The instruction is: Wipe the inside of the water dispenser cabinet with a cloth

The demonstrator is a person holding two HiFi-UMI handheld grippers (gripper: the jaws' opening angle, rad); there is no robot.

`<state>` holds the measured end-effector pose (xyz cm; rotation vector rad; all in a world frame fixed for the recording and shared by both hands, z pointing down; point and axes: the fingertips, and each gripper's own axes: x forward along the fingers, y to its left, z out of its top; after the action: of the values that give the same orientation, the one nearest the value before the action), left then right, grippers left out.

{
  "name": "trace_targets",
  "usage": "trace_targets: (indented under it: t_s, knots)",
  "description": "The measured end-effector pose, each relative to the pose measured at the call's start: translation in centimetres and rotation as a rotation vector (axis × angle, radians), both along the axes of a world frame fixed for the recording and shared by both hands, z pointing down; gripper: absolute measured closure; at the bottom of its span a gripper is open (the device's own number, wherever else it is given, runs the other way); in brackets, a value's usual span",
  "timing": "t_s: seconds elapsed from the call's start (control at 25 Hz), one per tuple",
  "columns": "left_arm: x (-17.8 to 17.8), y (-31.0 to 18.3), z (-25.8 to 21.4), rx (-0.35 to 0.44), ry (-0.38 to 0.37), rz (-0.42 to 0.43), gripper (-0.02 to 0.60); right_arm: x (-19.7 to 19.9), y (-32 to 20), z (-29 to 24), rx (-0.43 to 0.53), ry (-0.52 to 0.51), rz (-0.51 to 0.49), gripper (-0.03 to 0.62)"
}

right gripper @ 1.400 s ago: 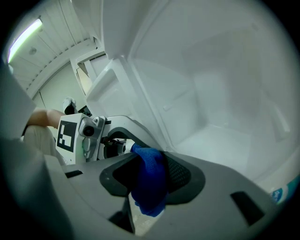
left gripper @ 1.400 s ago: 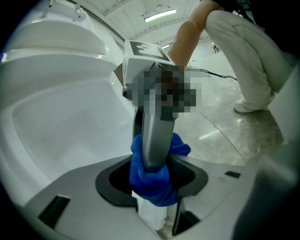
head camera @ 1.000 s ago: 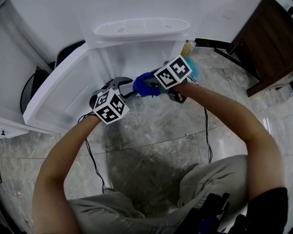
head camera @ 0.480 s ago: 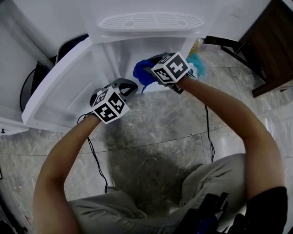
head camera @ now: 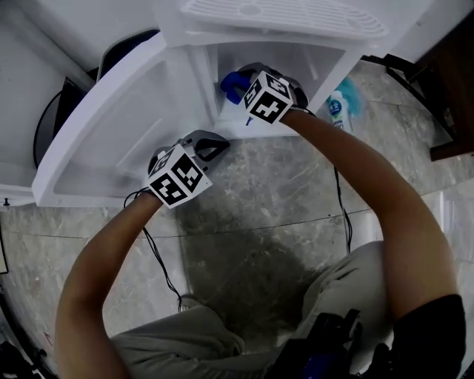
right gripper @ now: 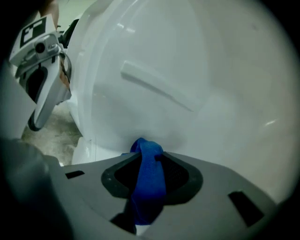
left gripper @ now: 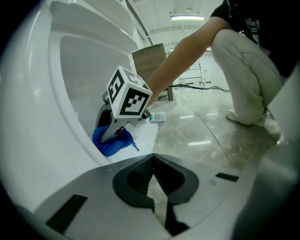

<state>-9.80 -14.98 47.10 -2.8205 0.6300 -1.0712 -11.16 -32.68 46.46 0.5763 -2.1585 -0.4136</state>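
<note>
One second on, the right tongs (head camera: 241, 87), gripping the blue cloth (head camera: 229, 80), reach inside the cabinet (head camera: 315, 63) to wipe while the left tongs (head camera: 211, 145) hang newly closed, empty.

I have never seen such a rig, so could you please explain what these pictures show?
No robot here: a person holds a two-jaw gripper in each hand; the patterned cubes belong to them. One picture comes from a camera on the person's head, looking down; the other two from cameras riding on the grippers. A white dispenser stands on the floor, its cabinet open, door swung left. The right gripper is shut on a blue cloth inside the cabinet. The left gripper is shut and empty, near the door. A bottle is on the floor beside the dispenser.
</note>
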Motion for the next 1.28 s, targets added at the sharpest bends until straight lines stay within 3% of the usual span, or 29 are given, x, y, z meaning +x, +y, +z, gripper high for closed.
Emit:
trace_targets:
  t_s: [0.28, 0.4, 0.92, 1.28]
  knots:
    - [-4.1, 0.1, 0.8, -0.075, 0.037, -0.122, 0.575, -3.1, -3.6, 1.9, 0.151, 0.098, -0.002, 0.491]
    - [-4.9, 0.1, 0.8, -0.079, 0.045, -0.141, 0.575, -3.3, -5.2, 2.1, 0.172, 0.112, 0.019, 0.493]
    - [-1.6, -1.4, 0.4, -0.059, 0.076, -0.09, 0.575, -3.4, -2.8, 2.1, 0.164, 0.082, -0.041, 0.497]
    - [-2.3, 0.2, 2.7, -0.098, 0.041, -0.07, 0.575, -3.3, -4.2, 2.2, 0.169, 0.117, -0.027, 0.499]
